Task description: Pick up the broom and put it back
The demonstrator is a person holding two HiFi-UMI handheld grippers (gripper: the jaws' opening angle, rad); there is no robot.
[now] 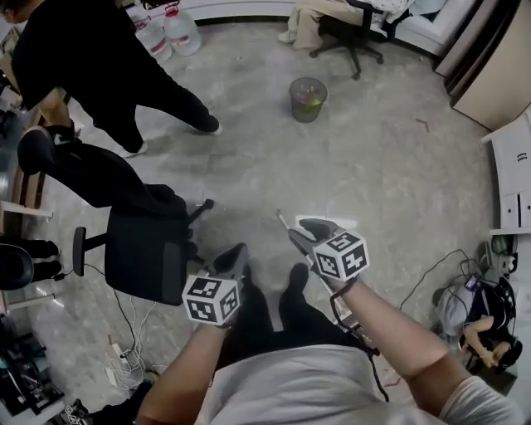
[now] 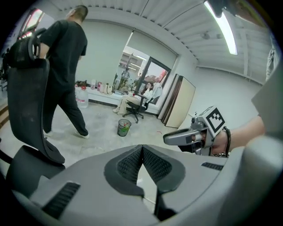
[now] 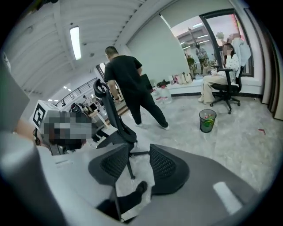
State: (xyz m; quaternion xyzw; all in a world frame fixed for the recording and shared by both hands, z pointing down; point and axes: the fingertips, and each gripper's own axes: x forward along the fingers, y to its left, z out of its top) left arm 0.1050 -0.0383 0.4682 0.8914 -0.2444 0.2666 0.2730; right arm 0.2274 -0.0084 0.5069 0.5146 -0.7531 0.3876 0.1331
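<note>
The left gripper is closed on nothing: in its own view the two ribbed pads meet at their tips, with only floor showing in the wedge below them. The right gripper stands open and empty. In the right gripper view its pads are clearly apart, and through the gap show bare floor, a leg of a chair base and the wearer's dark shoe. Both grippers are held side by side in front of the wearer and tilt down toward the floor, each with its marker cube facing up.

The broom cannot be made out in any of the three views, so its place cannot be told.

Taking the head view as a clock face centred on the two grippers, a black office chair stands at nine o'clock, just beside the left gripper. A person in black stands at about ten o'clock, bent toward the chair's side. Two large water bottles sit on the floor at eleven o'clock. A small mesh bin with something green in it stands alone at twelve o'clock, well apart from the grippers. Beyond it, near one o'clock, a person in pale clothes sits on a second office chair. A white cabinet is at three o'clock. Loose cables lie at four o'clock, and a power strip with more cables at seven to eight o'clock.
</note>
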